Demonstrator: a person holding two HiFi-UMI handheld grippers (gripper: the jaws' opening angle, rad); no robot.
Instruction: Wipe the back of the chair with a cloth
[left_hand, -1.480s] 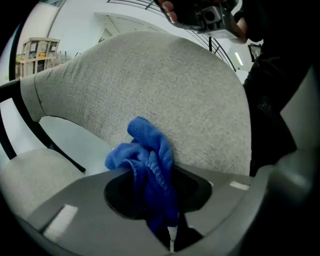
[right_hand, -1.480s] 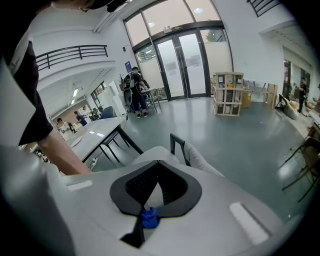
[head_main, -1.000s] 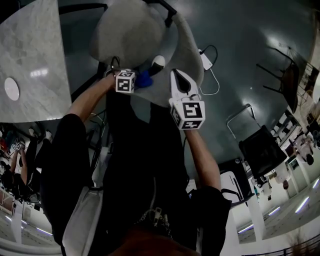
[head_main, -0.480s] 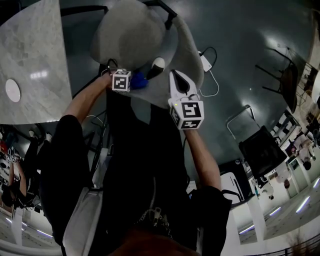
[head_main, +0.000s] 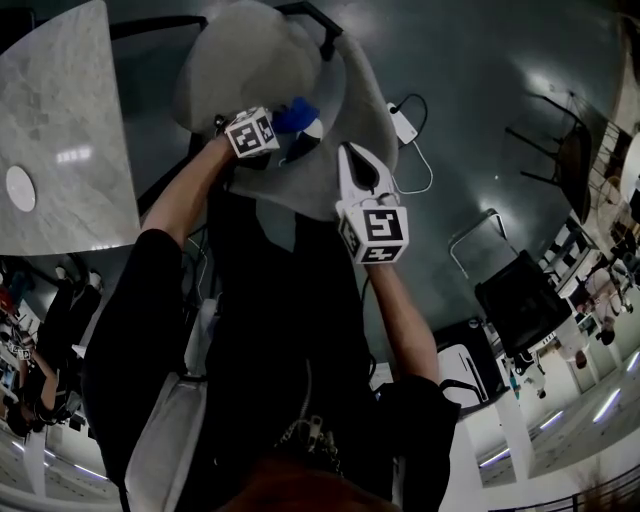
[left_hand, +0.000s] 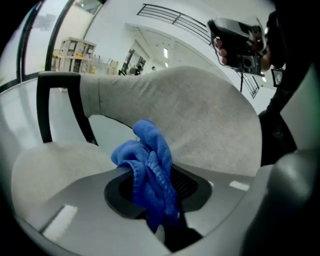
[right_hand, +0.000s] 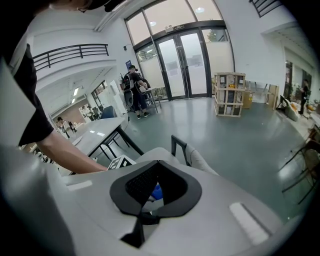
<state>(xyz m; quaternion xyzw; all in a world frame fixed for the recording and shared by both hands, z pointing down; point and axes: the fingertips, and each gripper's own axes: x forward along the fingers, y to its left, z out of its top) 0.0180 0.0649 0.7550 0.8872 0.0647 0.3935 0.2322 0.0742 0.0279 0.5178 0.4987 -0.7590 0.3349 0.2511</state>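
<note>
One blue cloth (left_hand: 148, 165) is clamped in the fingers of the left gripper (head_main: 298, 128), just by the chair back (left_hand: 200, 115). At 5 o'clock, the right gripper (head_main: 350, 160) has fingers together, empty. Good wiping likely needs firm, overlapping strokes.

right gripper (right_hand: 149, 194): jaws together, nothing held
blue cloth (right_hand: 158, 190): a scrap seen through the slit between the jaws
chair (right_hand: 202, 161): grey back, black armrest, just beyond the gripper
arm (right_hand: 70, 154): bare, reaching in from the left
marker cube (right_hand: 120, 162): at the arm's end
worktop (right_hand: 97, 134): pale, behind the arm
</note>
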